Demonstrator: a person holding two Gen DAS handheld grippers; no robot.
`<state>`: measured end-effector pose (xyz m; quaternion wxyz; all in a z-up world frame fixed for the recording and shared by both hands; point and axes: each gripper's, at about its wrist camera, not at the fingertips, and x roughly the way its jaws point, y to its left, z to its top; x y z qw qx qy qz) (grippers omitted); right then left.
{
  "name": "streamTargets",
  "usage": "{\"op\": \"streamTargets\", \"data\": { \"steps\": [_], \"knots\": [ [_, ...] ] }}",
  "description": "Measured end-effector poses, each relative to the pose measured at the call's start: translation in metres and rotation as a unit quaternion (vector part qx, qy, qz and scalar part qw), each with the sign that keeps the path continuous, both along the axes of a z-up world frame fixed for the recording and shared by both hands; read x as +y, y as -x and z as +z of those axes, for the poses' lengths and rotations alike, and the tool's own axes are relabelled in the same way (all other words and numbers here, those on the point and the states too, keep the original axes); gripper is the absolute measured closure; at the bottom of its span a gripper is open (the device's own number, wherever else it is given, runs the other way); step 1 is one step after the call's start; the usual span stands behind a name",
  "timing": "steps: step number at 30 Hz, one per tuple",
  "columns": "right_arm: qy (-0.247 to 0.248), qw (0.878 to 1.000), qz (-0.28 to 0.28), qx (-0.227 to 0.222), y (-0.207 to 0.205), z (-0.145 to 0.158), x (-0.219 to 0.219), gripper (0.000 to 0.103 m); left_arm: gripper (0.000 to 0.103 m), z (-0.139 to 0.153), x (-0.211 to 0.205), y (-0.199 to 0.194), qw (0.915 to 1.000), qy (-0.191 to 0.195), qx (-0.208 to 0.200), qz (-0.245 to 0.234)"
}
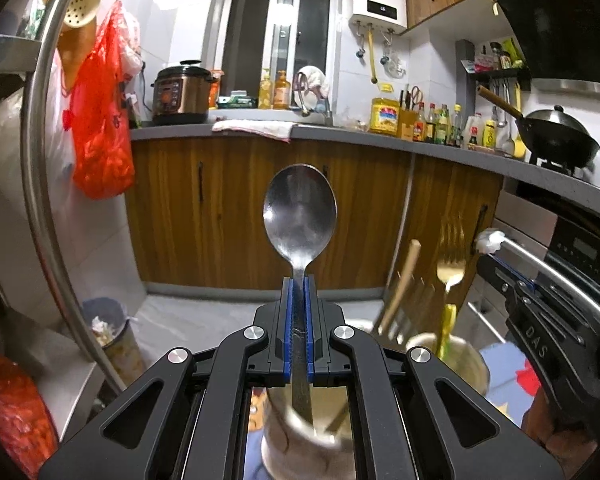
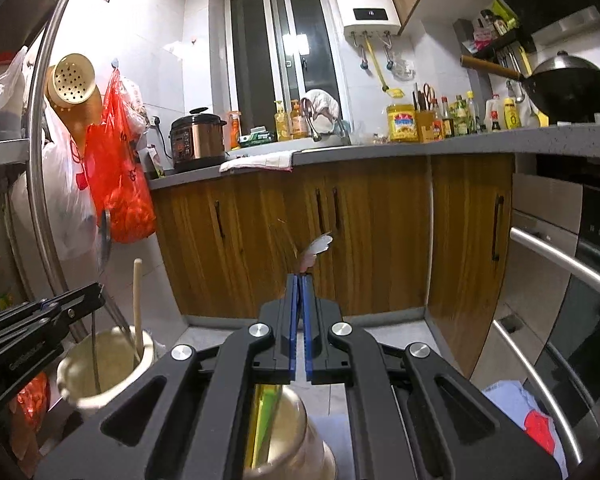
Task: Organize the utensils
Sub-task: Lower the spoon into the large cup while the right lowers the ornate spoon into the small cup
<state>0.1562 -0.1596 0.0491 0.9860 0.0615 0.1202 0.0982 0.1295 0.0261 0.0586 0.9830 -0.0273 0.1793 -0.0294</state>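
Left gripper (image 1: 299, 280): fingers closed on the neck of a steel spoon (image 1: 299, 216), bowl up, handle running down between the blue pads toward a cream holder (image 1: 300, 452) directly below. Held upright, likely so the handle drops in first.

Right gripper (image 2: 300, 280): fingers pressed nearly together on a thin item with a white tip (image 2: 318, 246); a yellow-green handle hangs below them, over a brass-coloured cup (image 2: 300, 432). What the item is, cannot tell.

Cream holder, right view (image 2: 100, 372): already carries a wooden stick (image 2: 138, 308), leaning on the rim.

Brass cup, left view (image 1: 452, 360): just right of the cream holder; a gold fork (image 1: 452, 260) stands above it, blurred.

Stage: judged mid-sort, each gripper poised above its own container.

Risk: spoon handle could catch the rim.
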Motion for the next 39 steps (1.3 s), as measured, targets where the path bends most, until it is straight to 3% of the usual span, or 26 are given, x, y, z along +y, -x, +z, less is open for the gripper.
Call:
{"op": "streamTargets", "data": {
  "steps": [10,23,32,39],
  "knots": [
    [-0.025,0.999,0.020,0.020,0.015,-0.009,-0.011,0.101,0.097,-0.013,0.001,0.014,0.9996,0.008,0.021,-0.014],
    [-0.068,0.996,0.032,0.039,0.019,-0.014,-0.028,0.101,0.097,-0.016,0.003,0.023,0.9996,0.009,0.018,-0.022],
    [-0.060,0.996,0.037,0.057,0.019,-0.019,-0.024,0.101,0.097,-0.012,-0.004,0.021,0.9990,-0.021,0.031,-0.024],
    [-0.061,0.995,0.042,0.069,0.019,-0.021,-0.025,0.101,0.097,-0.008,-0.018,0.008,0.9948,-0.065,0.077,-0.014]
  ]
}}
